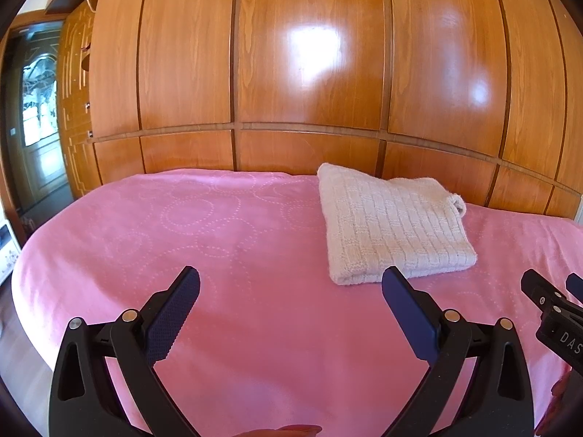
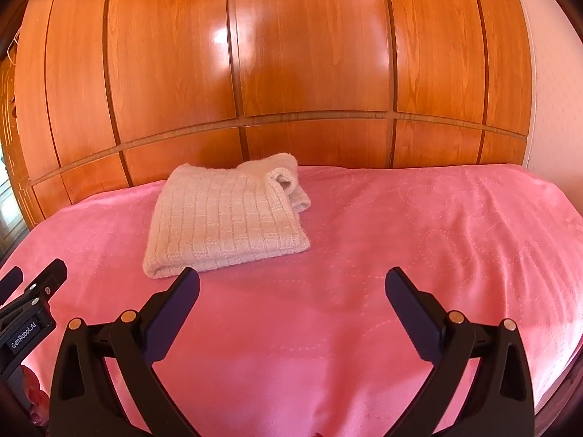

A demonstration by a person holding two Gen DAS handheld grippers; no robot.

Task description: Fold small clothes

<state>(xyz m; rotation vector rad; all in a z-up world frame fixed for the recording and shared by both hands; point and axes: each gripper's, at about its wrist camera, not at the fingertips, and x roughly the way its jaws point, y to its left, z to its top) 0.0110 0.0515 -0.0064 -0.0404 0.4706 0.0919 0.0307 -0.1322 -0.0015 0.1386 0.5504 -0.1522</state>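
1. Behind the bed, a glossy wooden wardrobe (image 1: 309, 73) fills the whole background. Its panelled doors stand shut, so it takes no part in the work.

2. Bed with pink cover (image 1: 218, 236): a broad, smooth, flat surface. My guess is it serves as the folding surface because it is soft and offers plenty of room.

3. White knit garment (image 1: 393, 225), also seen from the right wrist (image 2: 226, 218): lies on the cover toward the wardrobe side, folded into a compact rectangle. One rolled end, a cuff or collar (cannot tell which), pokes out at its far right corner. The fold edge faces the grippers. It looks finished, or within one tidy-up of finished.

4. Left gripper (image 1: 291, 280): held over the cover on the near side of the garment, tongs spread wide, pinching nothing. Its right finger overlaps the garment's near edge in the picture; contact cannot be told.

5. Right gripper (image 2: 291, 280): beside the left one, also near side of the garment, tongs spread wide and empty. The garment sits ahead and to its left.

6. Judgement: both tools are apart from the cloth, likely because the fold is complete. The protruding roll is the only loose part worth tucking.
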